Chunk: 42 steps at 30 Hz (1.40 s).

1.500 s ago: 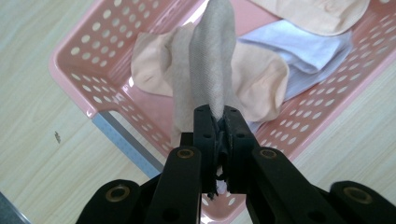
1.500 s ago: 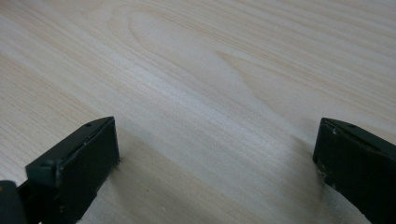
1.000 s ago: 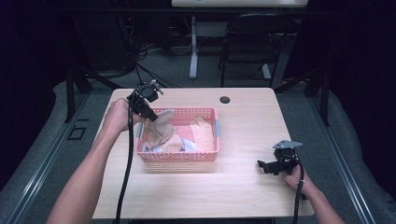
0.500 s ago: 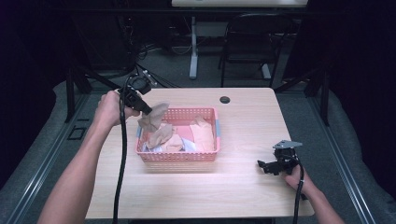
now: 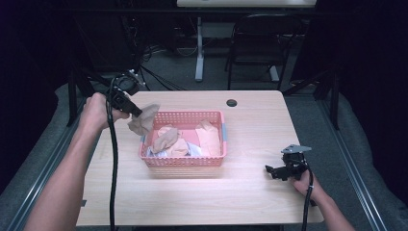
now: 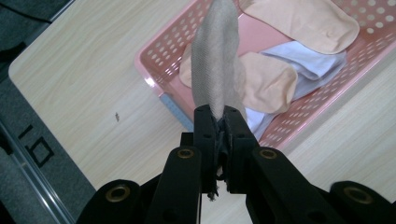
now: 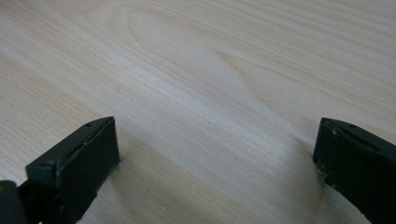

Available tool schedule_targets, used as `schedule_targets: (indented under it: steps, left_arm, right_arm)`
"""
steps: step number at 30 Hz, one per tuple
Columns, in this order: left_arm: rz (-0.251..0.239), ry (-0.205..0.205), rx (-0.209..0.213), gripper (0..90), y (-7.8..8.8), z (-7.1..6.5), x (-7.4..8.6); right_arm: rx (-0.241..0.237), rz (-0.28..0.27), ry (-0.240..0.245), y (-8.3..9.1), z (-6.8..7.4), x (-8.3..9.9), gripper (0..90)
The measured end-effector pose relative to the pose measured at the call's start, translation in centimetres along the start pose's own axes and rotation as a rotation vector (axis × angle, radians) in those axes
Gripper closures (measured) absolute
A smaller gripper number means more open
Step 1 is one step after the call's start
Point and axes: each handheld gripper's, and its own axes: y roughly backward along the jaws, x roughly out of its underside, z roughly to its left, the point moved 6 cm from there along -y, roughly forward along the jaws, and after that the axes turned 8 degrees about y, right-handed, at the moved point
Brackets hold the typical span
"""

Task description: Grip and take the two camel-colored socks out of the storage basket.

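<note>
A pale wood-grain surface [image 5: 250, 125] with a round black cable hole [image 5: 232, 103] stands on grey carpet [image 5: 308, 120]. Beyond it, in a dim room, are a black chair [image 5: 255, 48], a white desk leg [image 5: 199, 53] and tangled cables [image 5: 154, 53].

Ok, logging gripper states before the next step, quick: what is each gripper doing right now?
Left gripper: shut on the beige sock, held up over the left end of the pink basket.
Right gripper: open, empty, low over the table.
</note>
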Motion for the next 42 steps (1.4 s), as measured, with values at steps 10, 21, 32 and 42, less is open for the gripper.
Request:
schedule_targets:
  steps: [10, 21, 32, 42]
  left_arm:
    - [-0.009, 0.073, -0.009, 85.7, 1.2, 2.3, 2.0]
    - [0.001, 0.137, -0.027, 85.6, 1.4, 4.7, 4.6]
    - [0.025, 0.184, -0.025, 85.5, 0.4, 6.4, 6.3]
    - [0.083, 0.204, -0.012, 85.6, -1.9, 6.9, 7.4]
  right_arm:
    - [-0.005, -0.005, -0.004, 0.0, 0.2, 0.0, 0.0]
    - [-0.009, 0.000, 0.007, 0.0, 0.2, 0.0, 0.0]
    - [-0.002, -0.010, 0.002, 0.0, 0.2, 0.0, 0.0]
    - [-0.003, -0.011, -0.003, 0.0, 0.3, 0.0, 0.0]
